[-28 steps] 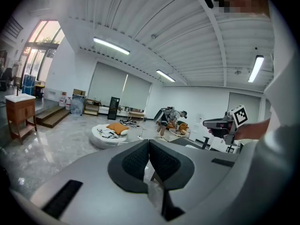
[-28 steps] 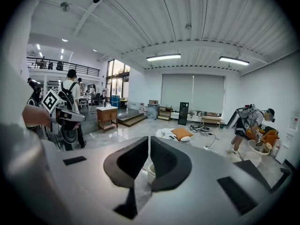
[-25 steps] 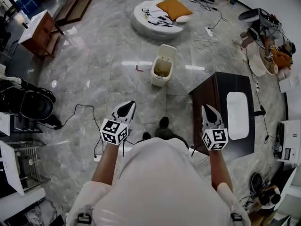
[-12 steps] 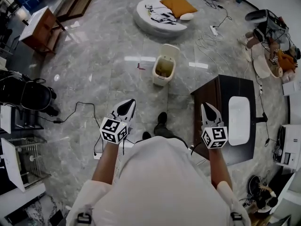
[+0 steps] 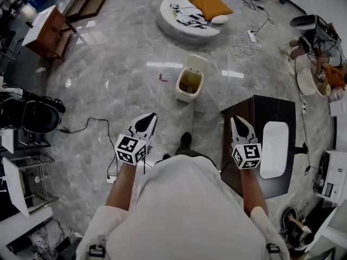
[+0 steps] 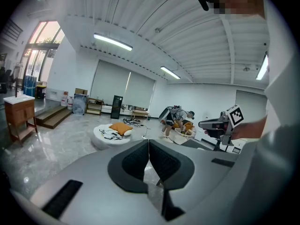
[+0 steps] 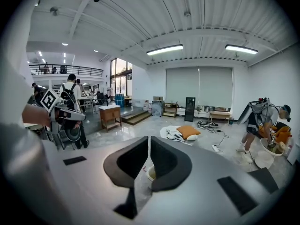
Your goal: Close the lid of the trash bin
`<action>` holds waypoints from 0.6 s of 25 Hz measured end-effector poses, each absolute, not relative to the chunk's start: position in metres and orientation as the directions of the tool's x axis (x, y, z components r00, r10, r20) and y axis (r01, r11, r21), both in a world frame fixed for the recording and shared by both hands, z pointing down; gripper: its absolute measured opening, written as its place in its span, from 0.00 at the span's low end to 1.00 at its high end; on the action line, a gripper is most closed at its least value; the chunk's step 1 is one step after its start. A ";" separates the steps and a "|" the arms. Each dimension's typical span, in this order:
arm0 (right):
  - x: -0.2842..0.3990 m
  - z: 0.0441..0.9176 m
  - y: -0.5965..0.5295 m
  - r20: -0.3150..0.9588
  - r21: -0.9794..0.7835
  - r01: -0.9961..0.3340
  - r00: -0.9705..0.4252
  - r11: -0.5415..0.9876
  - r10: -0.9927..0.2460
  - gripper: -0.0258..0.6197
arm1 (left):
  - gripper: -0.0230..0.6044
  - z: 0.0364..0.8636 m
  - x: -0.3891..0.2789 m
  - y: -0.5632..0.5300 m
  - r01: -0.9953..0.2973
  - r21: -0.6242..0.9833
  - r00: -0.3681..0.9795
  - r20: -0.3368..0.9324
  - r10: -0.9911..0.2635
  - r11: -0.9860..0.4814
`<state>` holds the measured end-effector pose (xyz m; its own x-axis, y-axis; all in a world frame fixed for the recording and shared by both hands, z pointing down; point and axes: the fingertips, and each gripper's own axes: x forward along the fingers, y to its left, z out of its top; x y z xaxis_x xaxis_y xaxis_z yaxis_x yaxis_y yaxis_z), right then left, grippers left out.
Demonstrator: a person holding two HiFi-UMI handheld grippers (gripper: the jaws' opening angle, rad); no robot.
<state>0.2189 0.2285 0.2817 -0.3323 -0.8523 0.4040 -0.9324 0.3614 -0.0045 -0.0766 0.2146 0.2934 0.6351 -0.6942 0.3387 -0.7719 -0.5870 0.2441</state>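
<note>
Left gripper (image 5: 148,119): jaws closed together, nothing between them, held out in front of the person and well short of the bin; bin (image 5: 190,83): on the floor ahead, roughly midway between the lines of the two grippers, lid (image 5: 196,63) raised and tipped back, inside open to view; right gripper (image 5: 238,121): jaws closed together, empty, seen against the left edge of the dark table (image 5: 265,110), likewise well apart from the bin. Status, as judged: no part of the closing done; remaining: reach the bin, bring a gripper behind the lid, press it down until shut.
</note>
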 end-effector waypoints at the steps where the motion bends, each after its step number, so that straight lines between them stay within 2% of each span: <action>1: 0.220 0.283 0.222 0.406 -0.004 -0.930 -0.337 0.367 -0.850 0.09 | 0.07 0.294 -0.074 0.210 -0.773 0.243 0.634 0.341 -0.694 -0.586; 15: 0.247 0.305 0.142 0.427 -0.033 -0.888 -0.428 0.459 -0.797 0.10 | 0.07 0.300 -0.032 0.154 -0.803 0.221 0.595 0.367 -0.715 -0.554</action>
